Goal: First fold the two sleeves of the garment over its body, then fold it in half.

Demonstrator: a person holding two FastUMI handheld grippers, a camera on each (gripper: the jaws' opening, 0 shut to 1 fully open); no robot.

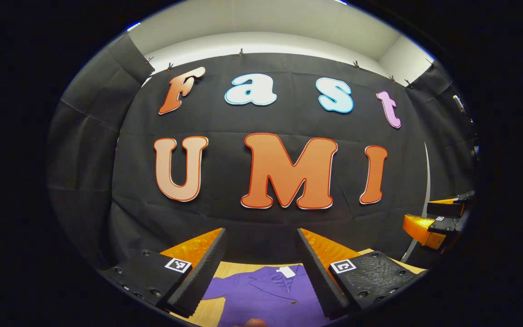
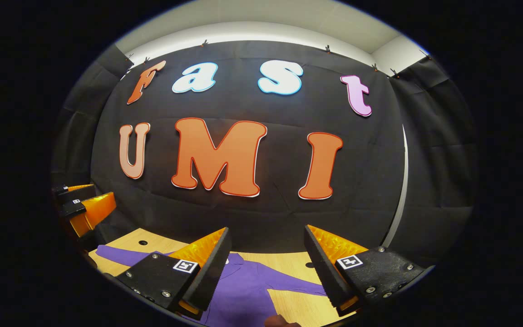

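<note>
A: Where is the garment now, and what are the two tools doing?

B: The purple shirt [image 1: 266, 295] lies flat on the wooden bench [image 2: 288, 265], collar toward the black wall, front side up. In the right gripper view its right sleeve [image 2: 288, 285] stretches out sideways over the wood, and the other sleeve [image 2: 120, 254] goes out to the far left. Both sleeves look still unfolded, so I judge that the task is at its very beginning.

A: And the tools?

B: The left tool [image 1: 261, 268] is held above the collar area with its fingers spread wide and nothing between them. The right tool [image 2: 266, 268] is also spread wide and empty, above the shoulder and the right sleeve. Neither one touches the cloth.

A: So which step is in hand?

B: I think the first sleeve fold. To do it well, each tool should come down at the end of its own sleeve, near the cuff, not at the shoulder where they hover now. It should pinch only the upper layer of the sleeve, lift it a little, and carry it across onto the body so that the fold line falls at the shoulder seam.

A: What could go wrong?

B: If a tool lifts too high, the body may drag and wrinkle on the smooth wood. Also the collar could shift, and then the later half fold would be uneven.
</note>
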